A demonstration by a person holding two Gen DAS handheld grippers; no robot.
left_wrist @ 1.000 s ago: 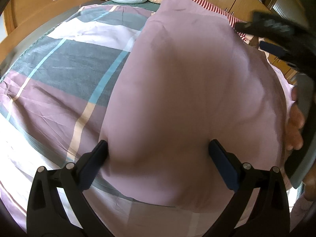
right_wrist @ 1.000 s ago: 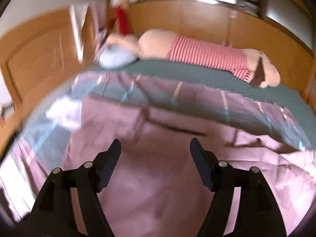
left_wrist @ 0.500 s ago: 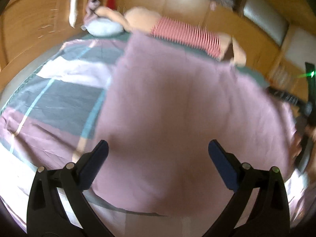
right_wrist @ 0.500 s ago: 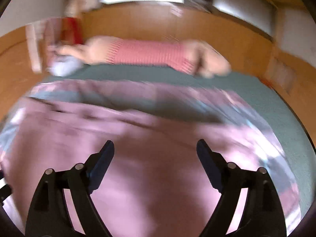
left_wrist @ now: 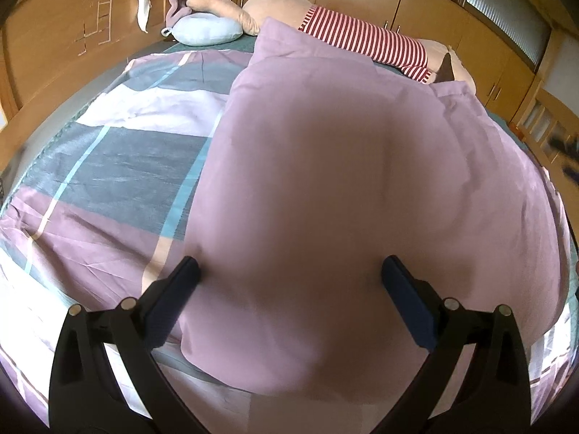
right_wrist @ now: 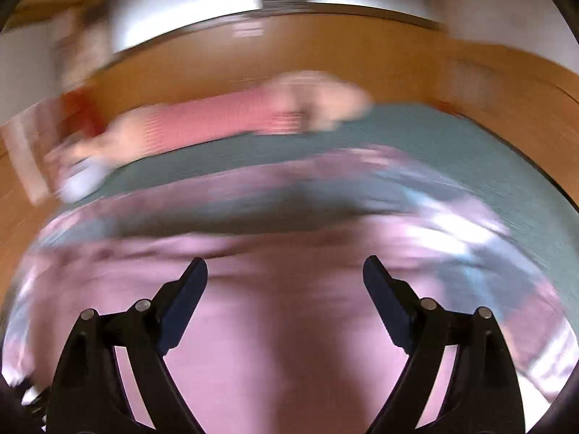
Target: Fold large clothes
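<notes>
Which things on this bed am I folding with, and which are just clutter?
For the job: pink sheet, left gripper, right gripper.
Lying about: striped plush toy, blue cushion, checked bedspread.

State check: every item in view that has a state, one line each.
mauve cover: folded over itself, lying on the bed, held by neither gripper
patchwork quilt: spread flat, wrinkled
left gripper: jaws wide open, nothing clamped
right gripper: jaws opening, nothing between them
plush toy: lying down along the wardrobe side
</notes>
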